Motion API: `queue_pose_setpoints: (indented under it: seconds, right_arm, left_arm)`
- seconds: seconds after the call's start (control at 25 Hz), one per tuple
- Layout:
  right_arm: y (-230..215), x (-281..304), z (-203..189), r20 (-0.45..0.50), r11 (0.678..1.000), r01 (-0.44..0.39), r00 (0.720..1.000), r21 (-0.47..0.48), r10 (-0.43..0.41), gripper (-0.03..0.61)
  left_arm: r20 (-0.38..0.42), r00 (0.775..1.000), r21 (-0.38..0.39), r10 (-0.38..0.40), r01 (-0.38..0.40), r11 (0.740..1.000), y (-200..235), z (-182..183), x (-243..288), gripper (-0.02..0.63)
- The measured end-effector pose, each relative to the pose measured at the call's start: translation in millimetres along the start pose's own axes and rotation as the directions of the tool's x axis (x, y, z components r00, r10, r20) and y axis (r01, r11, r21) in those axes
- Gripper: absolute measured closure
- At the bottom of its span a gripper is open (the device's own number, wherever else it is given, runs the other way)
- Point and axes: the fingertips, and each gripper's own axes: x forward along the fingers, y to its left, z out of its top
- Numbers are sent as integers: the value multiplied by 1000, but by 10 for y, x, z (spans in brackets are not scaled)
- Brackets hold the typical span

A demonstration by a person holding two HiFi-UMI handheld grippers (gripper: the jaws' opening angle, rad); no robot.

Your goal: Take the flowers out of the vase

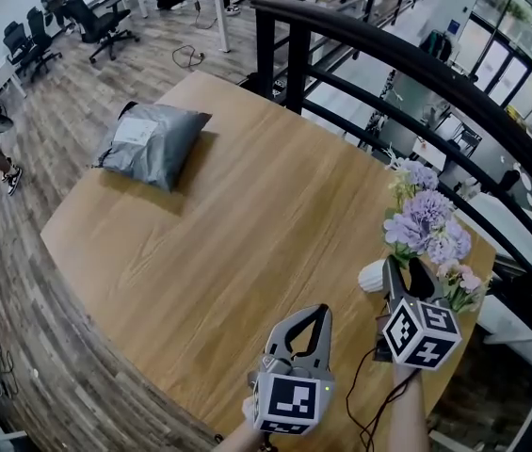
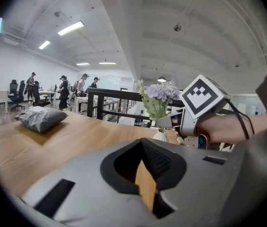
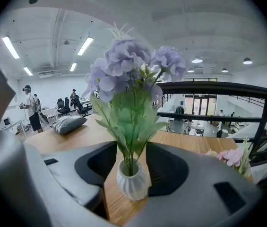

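Note:
Purple flowers (image 1: 426, 217) with green leaves stand upright in a small white ribbed vase (image 1: 371, 276) near the table's right edge. My right gripper (image 1: 405, 269) is open at the vase. In the right gripper view the vase (image 3: 132, 178) and the flowers' stems (image 3: 129, 143) sit between the two jaws of that gripper (image 3: 132, 148), and the pads do not press on them. To its left my left gripper (image 1: 322, 311) hovers over bare table, fingertips together, holding nothing. From the left gripper view (image 2: 142, 143) the flowers (image 2: 158, 92) show beside the right gripper's marker cube.
The wooden table (image 1: 247, 224) carries a grey padded package (image 1: 151, 144) at its far left. Pink flowers (image 1: 463, 281) lie just right of the vase. A black railing (image 1: 388, 55) runs behind the table's right edge. People and office chairs are in the background.

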Motion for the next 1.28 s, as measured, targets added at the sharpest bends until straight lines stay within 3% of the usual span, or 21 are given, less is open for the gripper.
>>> queue_pose_setpoints:
  seconds: [0.24, 0.52, 0.72, 0.96, 1.12, 1.28]
  right_arm:
    - [31, 75, -26, 11, 1000, -6, 1000, -17, 6, 364]
    - [37, 98, -38, 25, 999, 5, 1000, -33, -4, 424]
    - [50, 97, -33, 30, 998, 17, 999, -56, -15, 463]
    - [30, 98, -34, 48, 998, 22, 999, -60, -19, 480]
    - [-4, 87, -24, 58, 998, 31, 998, -48, -28, 489]
    - [3, 85, 1, 71, 998, 36, 997, -53, -32, 495]
  left_arm:
    - [7, 1000, -2, 9, -9, 1000, 68, -38, 28, 571]
    - [-12, 1000, -51, 13, -14, 999, 100, -86, 33, 571]
    - [-3, 1000, -25, 8, -8, 1000, 110, -85, 50, 570]
    - [-13, 1000, -71, 18, -19, 997, 145, -95, 45, 571]
    - [8, 1000, -30, 29, -28, 999, 197, -76, 41, 570]
    - [12, 999, -39, 43, -42, 998, 233, -70, 20, 571]
